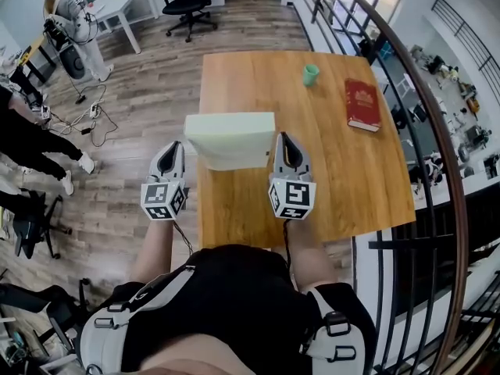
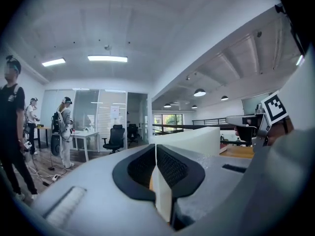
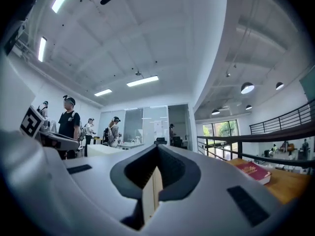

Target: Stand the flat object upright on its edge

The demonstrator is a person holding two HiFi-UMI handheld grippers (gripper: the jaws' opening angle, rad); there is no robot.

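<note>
Head view shows your two grippers side by side over the near left part of the wooden table (image 1: pixel 336 170), with a pale foam slab (image 1: pixel 230 143) spanning the gap between them. Your left gripper (image 1: pixel 178 148) is at the slab's left end and your right gripper (image 1: pixel 280 141) is at its right end, and both point away from you. The slab shows a narrow lighter edge on top and a broad face below it, turned toward you. From this angle you cannot tell whether its lower edge touches the table. In the left gripper view the black pads (image 2: pixel 172 168) are pressed in on a thin pale strip of the slab, and the rest of it stretches off to the right. In the right gripper view the pads (image 3: pixel 172 173) pinch a pale strip in the same way, so both grippers are clamped on the slab. Farther along the table, well apart from the slab, stand a small green cup (image 1: pixel 311 74) and, to its right, a red book (image 1: pixel 362 104) lying flat. A dark railing (image 1: pixel 437 131) curves past the table's right side, and an office chair (image 1: pixel 187 2) sits on the wood floor beyond.
</note>
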